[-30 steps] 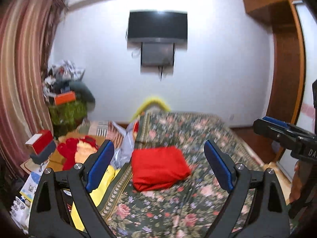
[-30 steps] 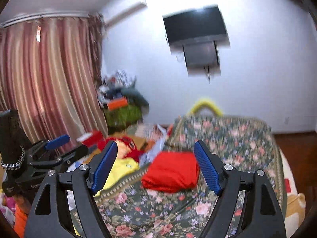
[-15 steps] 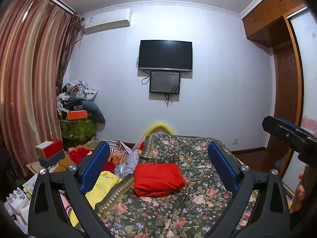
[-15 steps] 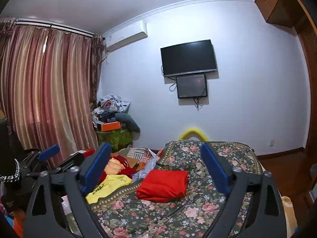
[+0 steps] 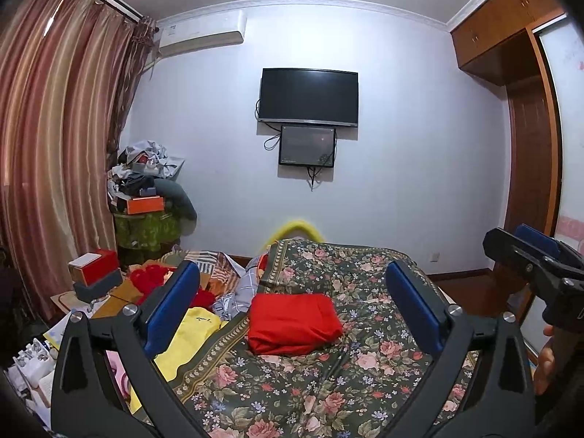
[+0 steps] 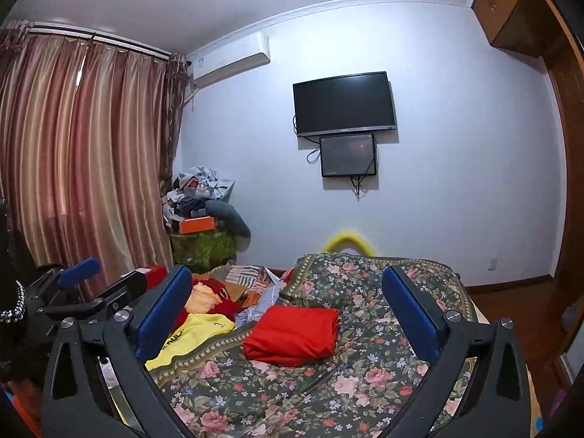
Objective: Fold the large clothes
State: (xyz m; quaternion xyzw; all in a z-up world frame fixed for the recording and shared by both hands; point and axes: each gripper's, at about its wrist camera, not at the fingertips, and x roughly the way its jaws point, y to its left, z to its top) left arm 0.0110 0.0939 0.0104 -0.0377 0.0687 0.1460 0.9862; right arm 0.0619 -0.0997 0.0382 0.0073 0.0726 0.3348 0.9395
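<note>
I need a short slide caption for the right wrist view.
Open right hand-held gripper facing a folded red garment on the floral bedspread.

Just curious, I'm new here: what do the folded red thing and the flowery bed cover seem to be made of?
Folded red garment: smooth woven cloth, probably cotton or synthetic; matte, soft rounded fold edges. Floral bed cover: printed fabric, matte, with a woven-looking border; it drapes and creases over the bed.
</note>
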